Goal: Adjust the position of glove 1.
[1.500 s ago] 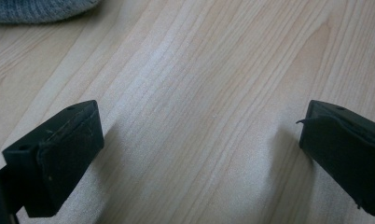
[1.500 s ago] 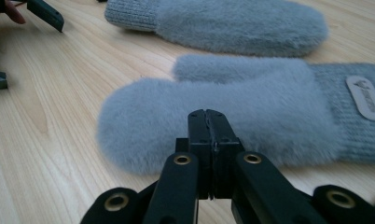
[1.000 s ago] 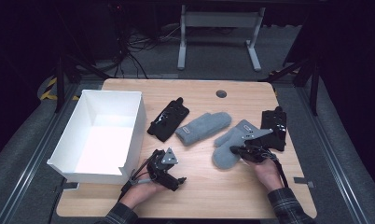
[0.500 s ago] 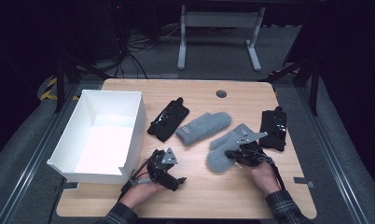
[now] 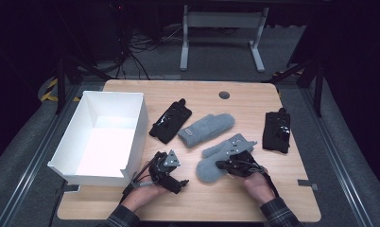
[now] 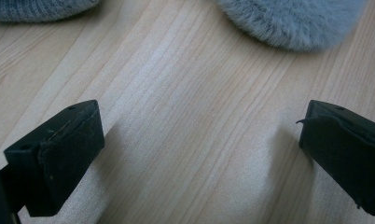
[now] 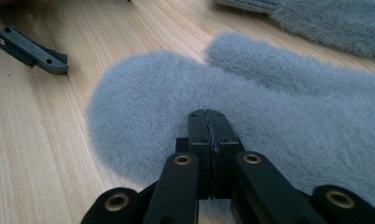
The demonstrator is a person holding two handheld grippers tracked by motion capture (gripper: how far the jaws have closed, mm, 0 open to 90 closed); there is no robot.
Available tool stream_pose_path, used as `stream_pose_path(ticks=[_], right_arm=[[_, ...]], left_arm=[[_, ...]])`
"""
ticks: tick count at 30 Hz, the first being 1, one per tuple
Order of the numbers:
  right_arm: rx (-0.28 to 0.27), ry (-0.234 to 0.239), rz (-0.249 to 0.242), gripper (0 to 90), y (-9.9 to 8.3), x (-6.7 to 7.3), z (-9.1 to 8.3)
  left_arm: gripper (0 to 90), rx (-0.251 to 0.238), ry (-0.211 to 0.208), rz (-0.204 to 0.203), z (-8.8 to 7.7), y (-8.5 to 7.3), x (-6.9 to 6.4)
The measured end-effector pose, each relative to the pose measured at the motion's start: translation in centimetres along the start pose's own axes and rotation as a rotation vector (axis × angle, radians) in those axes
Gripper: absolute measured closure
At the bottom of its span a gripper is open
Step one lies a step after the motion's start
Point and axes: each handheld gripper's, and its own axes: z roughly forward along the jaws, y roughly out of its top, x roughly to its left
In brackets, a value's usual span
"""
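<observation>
Centrally, grey fuzzy mitten point(image 5: 216, 161) flat on the wooden surface point(image 5: 297, 198), right of the white box point(image 5: 103, 137), right gripper point(image 7: 208, 115) with jaws pressed together, tips on the mitten's fur, left gripper point(image 6: 199, 140) with jaws wide apart over bare wood near the box, second grey mitten point(image 5: 207, 128) just behind.

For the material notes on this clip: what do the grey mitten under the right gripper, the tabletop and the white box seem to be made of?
The grey mitten looks like fuzzy fleece or brushed knit: a soft, matte nap with fine standing fibres. The tabletop looks like light wood or wood-look laminate, with straight grain lines and a slight sheen. The white box seems to be thin card or plastic sheet, smooth and plain; which one is unclear.
</observation>
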Motion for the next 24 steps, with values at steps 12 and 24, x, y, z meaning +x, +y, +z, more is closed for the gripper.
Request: stream_pose_path(ticks=[12,24], right_arm=[[-0.088,-0.105,0.034,90.0,0.2,-3.8,-3.7],[-0.081,-0.185,0.095,90.0,-0.7,-9.0,-4.4]], left_arm=[[44.7,0.035,-0.025,0.009,-1.1,1.8,-1.6],[89.7,-0.036,-0.147,0.044,-0.8,4.9,-3.1]])
